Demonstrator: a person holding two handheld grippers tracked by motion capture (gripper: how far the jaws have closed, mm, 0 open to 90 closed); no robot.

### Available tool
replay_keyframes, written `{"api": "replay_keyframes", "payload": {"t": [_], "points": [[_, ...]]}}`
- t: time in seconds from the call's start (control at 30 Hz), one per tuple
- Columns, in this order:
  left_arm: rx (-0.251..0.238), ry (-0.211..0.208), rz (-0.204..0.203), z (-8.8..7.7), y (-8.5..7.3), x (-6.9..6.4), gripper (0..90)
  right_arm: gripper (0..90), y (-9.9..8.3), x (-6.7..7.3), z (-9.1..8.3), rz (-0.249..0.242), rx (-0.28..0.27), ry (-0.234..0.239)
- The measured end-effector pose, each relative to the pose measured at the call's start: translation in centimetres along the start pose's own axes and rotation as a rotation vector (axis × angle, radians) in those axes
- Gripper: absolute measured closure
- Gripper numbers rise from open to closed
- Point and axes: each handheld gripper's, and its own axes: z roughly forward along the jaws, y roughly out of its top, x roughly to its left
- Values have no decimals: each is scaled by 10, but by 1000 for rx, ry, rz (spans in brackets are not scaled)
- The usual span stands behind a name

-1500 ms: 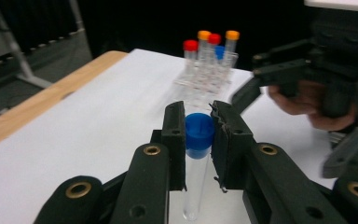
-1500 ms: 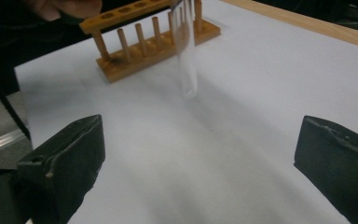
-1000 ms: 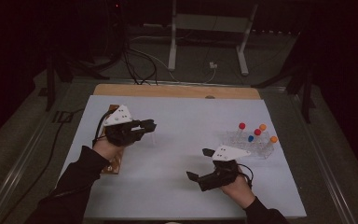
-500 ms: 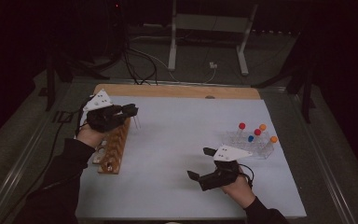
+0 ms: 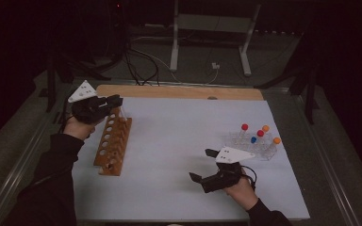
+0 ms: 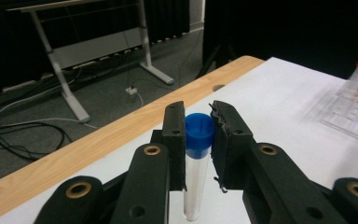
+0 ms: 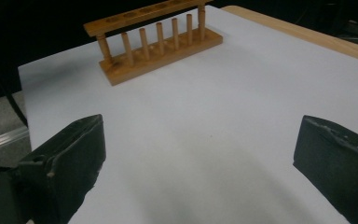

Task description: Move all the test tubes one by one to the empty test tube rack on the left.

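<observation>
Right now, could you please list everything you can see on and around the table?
tube: one, clear with blue cap, upright between the left gripper's pads, near the rack's far end
rack: one, wooden, holes seem empty, table's left side
capped tubes: several, red, orange and blue caps, in a clear holder on the table's right side
sheet: one, white, covering the table
table: one, wooden edge showing at the far side
frame: one, grey metal, on the floor beyond the table
cables: several, black and white, floor beyond the table
left gripper: black, shut on the tube
right gripper: black, jaws wide open above the sheet, holding nothing
</observation>
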Motion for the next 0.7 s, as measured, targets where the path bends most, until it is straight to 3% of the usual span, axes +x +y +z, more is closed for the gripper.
{"api": "replay_keyframes", "payload": {"t": [0.27, 0.47, 0.7], "points": [[-12, 70, -38, -4, -1, 24, 775, 19, -1, -1, 1, -4, -6, 1], [15, 111, -66, 2, -9, 37, 775, 19, -2, -2, 0, -6, -10, -2], [30, 125, -100, 10, -25, 44, 775, 18, -4, -4, 3, -29, 3, 8]]}}
